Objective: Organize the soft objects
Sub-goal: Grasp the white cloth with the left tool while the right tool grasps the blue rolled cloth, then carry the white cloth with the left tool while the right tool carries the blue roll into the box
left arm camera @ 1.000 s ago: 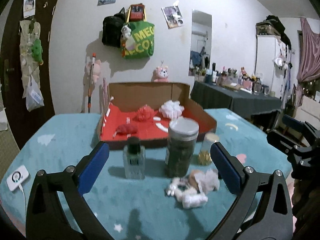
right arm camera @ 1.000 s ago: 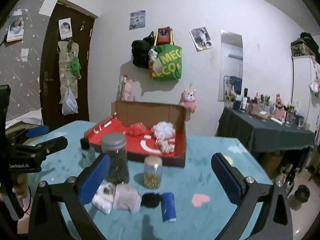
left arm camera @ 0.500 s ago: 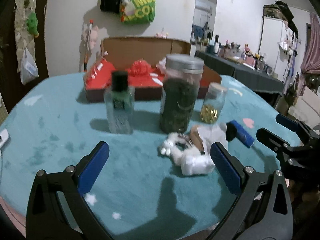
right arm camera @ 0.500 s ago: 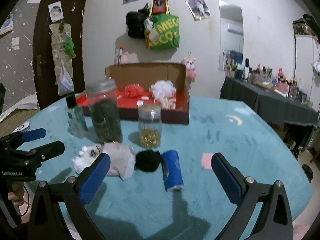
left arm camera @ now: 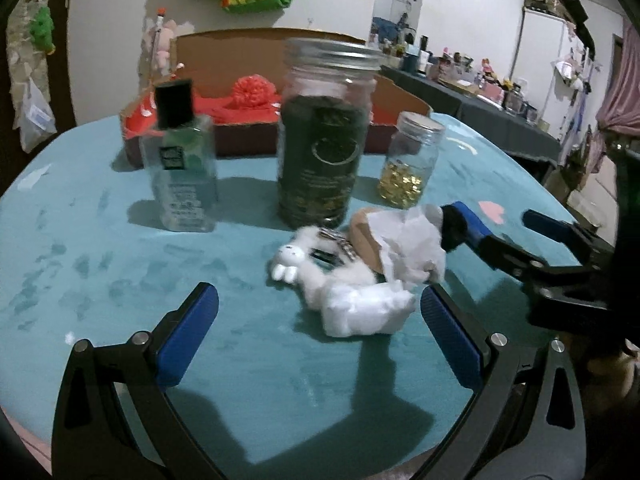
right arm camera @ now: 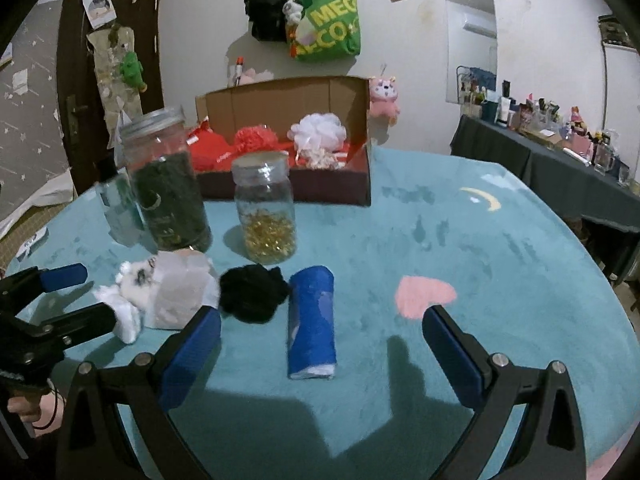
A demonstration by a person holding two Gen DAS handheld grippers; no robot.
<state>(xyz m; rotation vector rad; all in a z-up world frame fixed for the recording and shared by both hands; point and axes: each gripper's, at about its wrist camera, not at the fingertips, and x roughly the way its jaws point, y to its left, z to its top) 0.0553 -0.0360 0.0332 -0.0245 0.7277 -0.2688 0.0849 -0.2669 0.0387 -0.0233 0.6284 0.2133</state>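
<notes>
A white plush toy (left arm camera: 340, 284) lies on the teal tablecloth with a crumpled white and tan cloth (left arm camera: 404, 240) against it. My left gripper (left arm camera: 320, 328) hangs open just short of the plush. In the right wrist view the same plush (right arm camera: 132, 300) and cloth (right arm camera: 180, 292) lie at the left, beside a black fluffy ball (right arm camera: 252, 294) and a rolled blue cloth (right arm camera: 312, 320). My right gripper (right arm camera: 322, 344) is open, low over the blue roll. A cardboard box (right arm camera: 288, 180) with a red lining holds a red pom (right arm camera: 252, 140) and a white pom (right arm camera: 318, 130).
A tall dark jar (left arm camera: 324, 132), a small jar of gold beads (left arm camera: 408, 160) and a green-liquid bottle (left arm camera: 180, 160) stand between the soft things and the box. The other gripper (left arm camera: 520, 248) reaches in from the right. A dark side table (right arm camera: 560, 168) stands beyond.
Both grippers have dropped lower and moved in toward the table; the plush, cloth and blue roll now sit larger and nearer the fingers. Both stay open.
</notes>
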